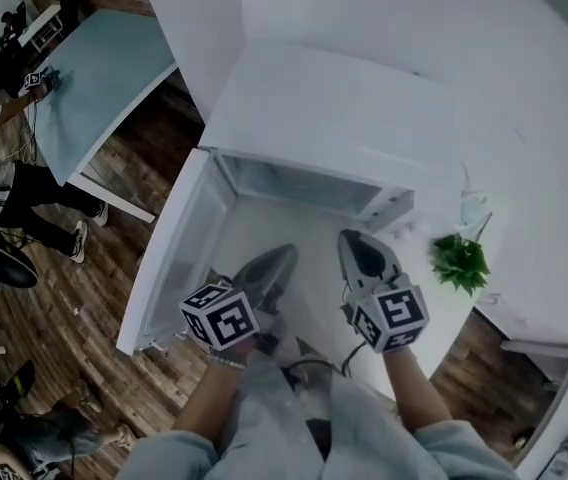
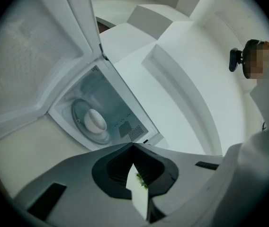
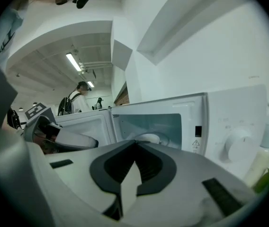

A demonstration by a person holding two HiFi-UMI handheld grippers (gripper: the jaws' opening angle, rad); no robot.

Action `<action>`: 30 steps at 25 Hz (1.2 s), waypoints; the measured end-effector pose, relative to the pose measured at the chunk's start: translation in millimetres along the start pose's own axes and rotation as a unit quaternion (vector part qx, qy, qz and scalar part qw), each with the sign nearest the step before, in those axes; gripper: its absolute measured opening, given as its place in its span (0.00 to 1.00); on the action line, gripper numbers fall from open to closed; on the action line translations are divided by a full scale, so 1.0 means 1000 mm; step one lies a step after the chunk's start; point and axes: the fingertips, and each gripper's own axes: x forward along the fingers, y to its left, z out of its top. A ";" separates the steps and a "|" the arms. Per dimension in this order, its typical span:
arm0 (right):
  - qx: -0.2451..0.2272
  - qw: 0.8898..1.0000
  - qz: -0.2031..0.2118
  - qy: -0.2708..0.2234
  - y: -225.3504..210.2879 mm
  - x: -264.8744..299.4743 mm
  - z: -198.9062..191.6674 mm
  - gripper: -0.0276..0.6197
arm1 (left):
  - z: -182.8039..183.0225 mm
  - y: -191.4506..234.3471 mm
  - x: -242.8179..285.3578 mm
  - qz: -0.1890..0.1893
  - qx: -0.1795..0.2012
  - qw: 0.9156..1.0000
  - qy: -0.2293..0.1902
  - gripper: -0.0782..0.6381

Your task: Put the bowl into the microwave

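white counter (image 2: 21,160), microwave (image 1: 334,108) door (image 1: 179,248) open: bowl (image 2: 95,120) sits inside on turntable (image 2: 79,109).
left gripper (image 2: 133,144), right gripper (image 3: 135,142) both clenched, empty, clear of cavity; placing looks done, next likely pushing door shut.

The mouth of the microwave (image 1: 334,98) is left unobstructed in front; its cavity is partly taken up by the bowl (image 2: 95,120). Passage is bounded leftward by the swung-open door (image 1: 176,253), rightward by a plant (image 1: 461,260).

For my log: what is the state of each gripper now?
Left gripper: closed, holding nothing.
Right gripper: closed, holding nothing.
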 end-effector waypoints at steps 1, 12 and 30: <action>-0.003 1.000 0.001 -0.003 0.001 -0.004 0.003 0.04 | 0.002 -0.005 -0.001 -0.002 0.007 1.000 -0.002 0.11; -0.007 0.999 0.010 -0.031 0.012 -0.042 0.024 0.04 | 0.013 -0.048 -0.019 -0.015 0.093 0.996 -0.008 0.11; -0.018 0.998 0.024 -0.055 0.024 -0.057 0.043 0.04 | 0.018 -0.066 -0.027 -0.028 0.134 0.990 -0.017 0.11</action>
